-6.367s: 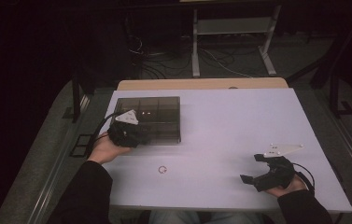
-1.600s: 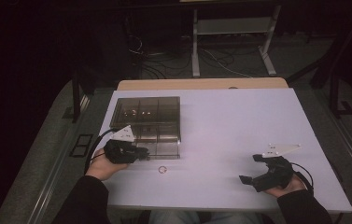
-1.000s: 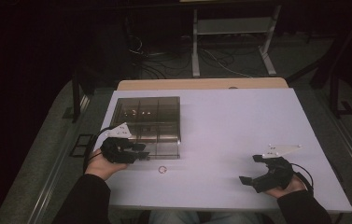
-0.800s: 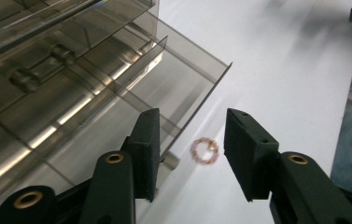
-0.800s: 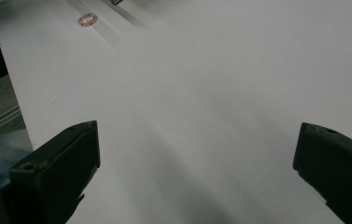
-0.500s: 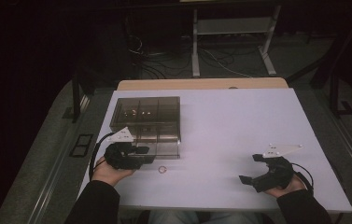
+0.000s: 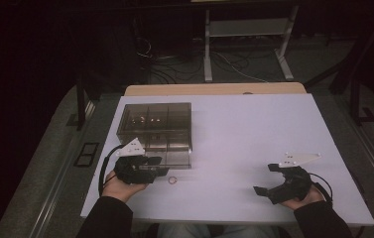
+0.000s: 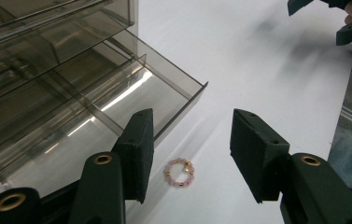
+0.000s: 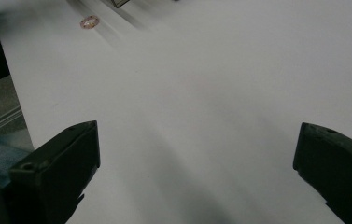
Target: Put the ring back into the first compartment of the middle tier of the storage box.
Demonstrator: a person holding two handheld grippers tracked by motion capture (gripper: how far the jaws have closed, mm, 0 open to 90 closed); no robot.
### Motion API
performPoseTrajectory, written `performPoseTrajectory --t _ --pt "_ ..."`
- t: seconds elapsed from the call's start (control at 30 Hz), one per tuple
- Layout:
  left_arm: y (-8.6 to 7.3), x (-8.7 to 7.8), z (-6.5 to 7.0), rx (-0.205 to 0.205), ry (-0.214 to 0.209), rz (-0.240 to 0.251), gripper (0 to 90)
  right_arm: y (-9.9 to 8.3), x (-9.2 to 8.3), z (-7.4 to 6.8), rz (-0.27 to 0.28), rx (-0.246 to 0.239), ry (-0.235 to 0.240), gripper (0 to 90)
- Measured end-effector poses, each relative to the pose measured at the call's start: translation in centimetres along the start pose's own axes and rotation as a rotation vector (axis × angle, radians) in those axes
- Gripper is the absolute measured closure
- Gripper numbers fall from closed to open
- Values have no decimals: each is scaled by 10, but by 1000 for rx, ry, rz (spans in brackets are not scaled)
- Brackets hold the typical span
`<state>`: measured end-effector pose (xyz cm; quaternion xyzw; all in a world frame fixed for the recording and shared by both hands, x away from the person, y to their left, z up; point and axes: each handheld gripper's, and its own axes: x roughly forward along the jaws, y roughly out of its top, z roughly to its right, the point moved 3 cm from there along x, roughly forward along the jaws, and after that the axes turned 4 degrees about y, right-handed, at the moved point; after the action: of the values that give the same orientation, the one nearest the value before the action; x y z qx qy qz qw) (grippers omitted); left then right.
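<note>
The small pink bead ring lies on the white worktop, lower middle of the left gripper view, between the half-open left tongs, which have just been widening, untouched. The smoky drawer box stands open beside it; probably the ring goes there. The right tongs idle wide.

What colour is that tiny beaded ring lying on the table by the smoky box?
The beaded ring is pale pink with a few gold beads. The left gripper view shows it best.

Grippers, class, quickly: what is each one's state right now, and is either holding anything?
Left gripper: open, jaws just been opening, holding nothing; the bead ring lies on the table between them.
Right gripper: open wide, holding nothing.
</note>
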<state>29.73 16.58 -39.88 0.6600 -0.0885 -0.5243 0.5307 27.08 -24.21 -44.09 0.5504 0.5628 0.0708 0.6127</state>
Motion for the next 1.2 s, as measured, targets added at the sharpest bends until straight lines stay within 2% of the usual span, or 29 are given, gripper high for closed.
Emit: performPoseTrajectory --t 0.53,0.6,0.83,0.9,1.2 --pt "-8 14 11 31 -6 6 486 0 1 0 -7 1 2 0" --pt "-8 17 12 48 -5 -5 487 -1 1 0 -7 1 0 0" --pt "-11 26 18 57 -21 -22 489 -1 1 0 -11 2 -3 0" --pt "-12 28 19 80 -23 -42 490 -1 1 0 -11 1 -5 0" --pt "-17 33 20 94 -31 -67 499 -2 0 0 -16 -3 -2 0"
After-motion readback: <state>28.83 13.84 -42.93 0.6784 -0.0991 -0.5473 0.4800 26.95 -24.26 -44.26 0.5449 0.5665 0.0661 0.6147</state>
